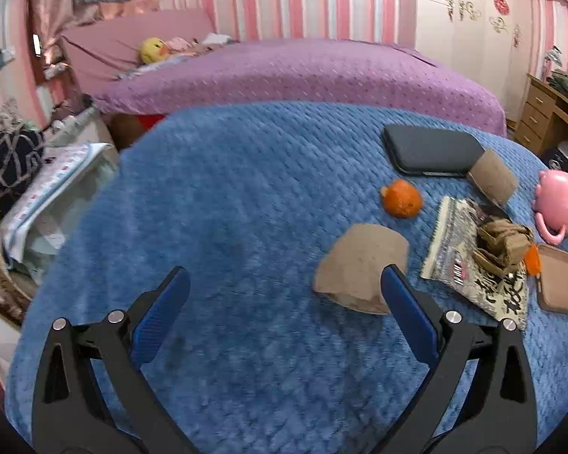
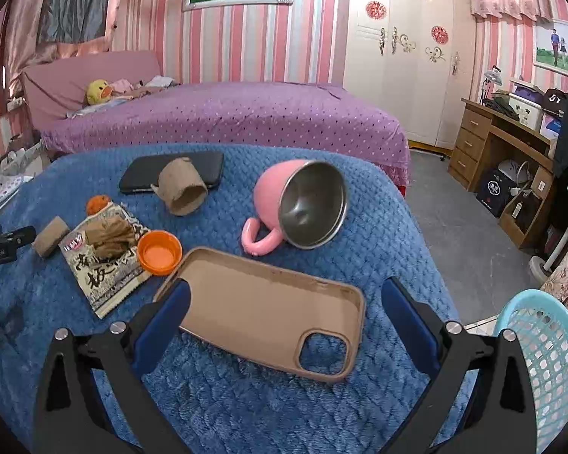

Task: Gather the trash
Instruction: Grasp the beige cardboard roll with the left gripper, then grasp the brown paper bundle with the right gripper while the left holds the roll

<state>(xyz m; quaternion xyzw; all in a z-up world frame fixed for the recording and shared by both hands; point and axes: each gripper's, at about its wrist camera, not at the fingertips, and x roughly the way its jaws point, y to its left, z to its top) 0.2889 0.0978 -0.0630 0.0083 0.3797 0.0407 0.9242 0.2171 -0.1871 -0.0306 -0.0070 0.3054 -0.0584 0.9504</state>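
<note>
Left wrist view: left gripper spread wide and empty, low over the blue tabletop, with the near cardboard roll lying just ahead of the right-hand finger, off the centreline. Best done, by judgement: shift toward that side until the roll sits between both fingers, then pinch lightly across its flattened sides, since thin card will likely crush and slip.

Right wrist view: right gripper also released, holding nothing, straddling the beige phone case; blue basket just outside its right-hand finger, presumably the bin.

Count: 2 cardboard rolls, the second cardboard roll farther ahead against the black phone; 1 snack wrapper with 1 crumpled brown paper on it; 1 orange peel; 1 orange cap; 1 pink mug tipped on its side.
</note>
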